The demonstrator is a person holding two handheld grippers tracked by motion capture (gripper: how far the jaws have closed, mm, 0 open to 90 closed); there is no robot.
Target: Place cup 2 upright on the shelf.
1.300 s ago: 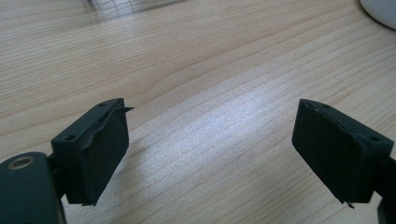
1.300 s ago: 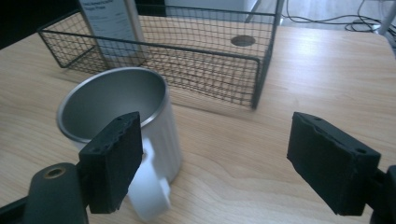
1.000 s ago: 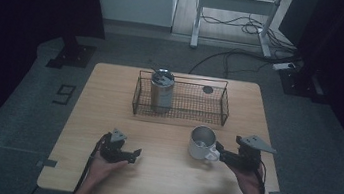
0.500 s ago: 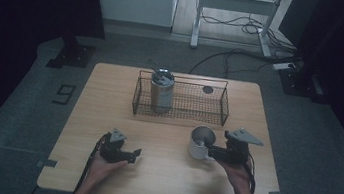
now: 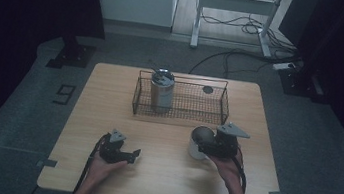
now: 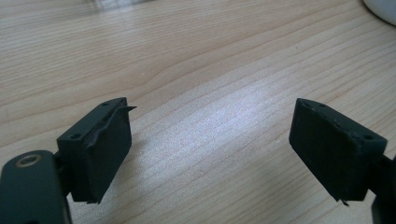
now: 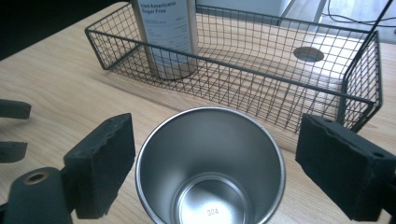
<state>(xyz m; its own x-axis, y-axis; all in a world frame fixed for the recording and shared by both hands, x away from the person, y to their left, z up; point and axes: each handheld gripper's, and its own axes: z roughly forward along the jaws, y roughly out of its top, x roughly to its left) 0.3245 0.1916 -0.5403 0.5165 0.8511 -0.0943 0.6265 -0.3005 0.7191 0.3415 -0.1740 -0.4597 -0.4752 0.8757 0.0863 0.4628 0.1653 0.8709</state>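
Near the front edge of the table (image 5: 110,94), the left gripper (image 5: 128,156) rests with jaws apart, nothing between them (they have just been closing). The right gripper (image 7: 212,165) straddles the steel cup (image 7: 210,163), right of centre; its jaws have just been opening, pads clear. Judged step: releasing the cup; next, withdraw without tipping it toward the wire basket (image 5: 220,101) and can (image 5: 161,90) beyond.

Wire basket (image 5: 182,98) holding an upright can (image 5: 161,90).

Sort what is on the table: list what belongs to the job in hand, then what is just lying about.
In the job:
right gripper, jaws open around it
shiny steel cup
black wire basket

Lying about:
tall silver can standing in the basket
left gripper, open over bare wooden table
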